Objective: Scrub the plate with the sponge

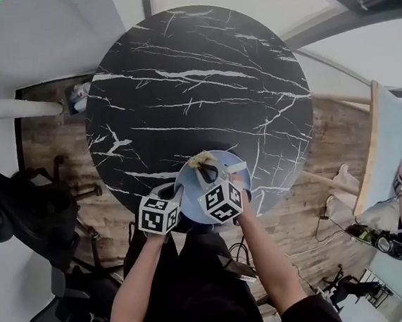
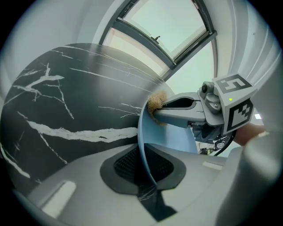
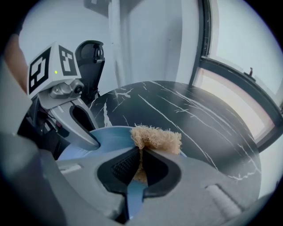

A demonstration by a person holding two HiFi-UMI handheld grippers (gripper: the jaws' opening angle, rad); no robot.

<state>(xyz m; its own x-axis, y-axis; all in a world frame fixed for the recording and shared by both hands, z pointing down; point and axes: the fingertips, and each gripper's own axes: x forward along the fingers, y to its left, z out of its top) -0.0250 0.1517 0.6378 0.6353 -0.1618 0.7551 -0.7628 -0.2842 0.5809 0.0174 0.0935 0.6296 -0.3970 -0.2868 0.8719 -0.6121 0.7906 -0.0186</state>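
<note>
Left gripper [image 2: 144,167] clamped on rim of light blue round plate [image 2: 177,142], at near edge of black marble round table [image 1: 194,86]. Right gripper [image 3: 139,167] clenched on tan fibrous sponge [image 3: 155,137], sponge touching plate's far rim

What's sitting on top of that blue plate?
A tan sponge, pinched in the right hand-held gripper, lies against the plate near its rim. The plate surface beneath the sponge is covered, so unseen.
</note>
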